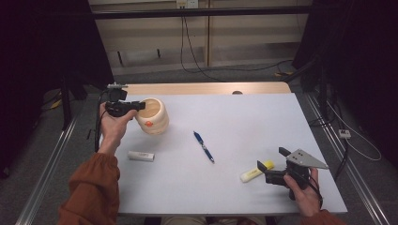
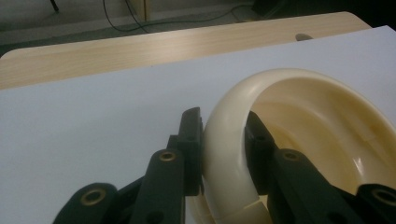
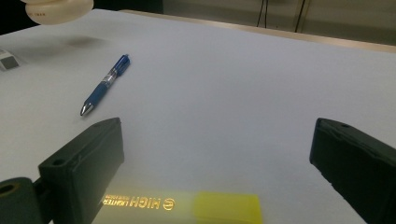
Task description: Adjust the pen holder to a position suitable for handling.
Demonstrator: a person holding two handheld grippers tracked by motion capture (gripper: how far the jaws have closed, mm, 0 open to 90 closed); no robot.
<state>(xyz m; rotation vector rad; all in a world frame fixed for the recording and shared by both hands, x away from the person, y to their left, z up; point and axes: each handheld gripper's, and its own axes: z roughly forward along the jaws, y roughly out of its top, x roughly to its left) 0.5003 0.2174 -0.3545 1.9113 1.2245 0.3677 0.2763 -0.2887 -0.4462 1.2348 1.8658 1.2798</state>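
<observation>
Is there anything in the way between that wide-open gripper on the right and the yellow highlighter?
Nothing visible. The right gripper has its jaws open, with the highlighter lying on bare table between them. The blue pen lies farther off.

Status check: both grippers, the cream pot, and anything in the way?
Left gripper shut on cream pot rim, pot tilted. Right gripper open over yellow highlighter. Blue pen and white eraser lie loose between.

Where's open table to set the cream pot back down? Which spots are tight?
Widest bare patch: the far right of the table, beyond the blue pen. Also free: the near middle, between the white eraser and the yellow highlighter. Tight: the near right corner, where the right gripper stands open over the highlighter. The left gripper clamps the cream pot by its rim.
</observation>
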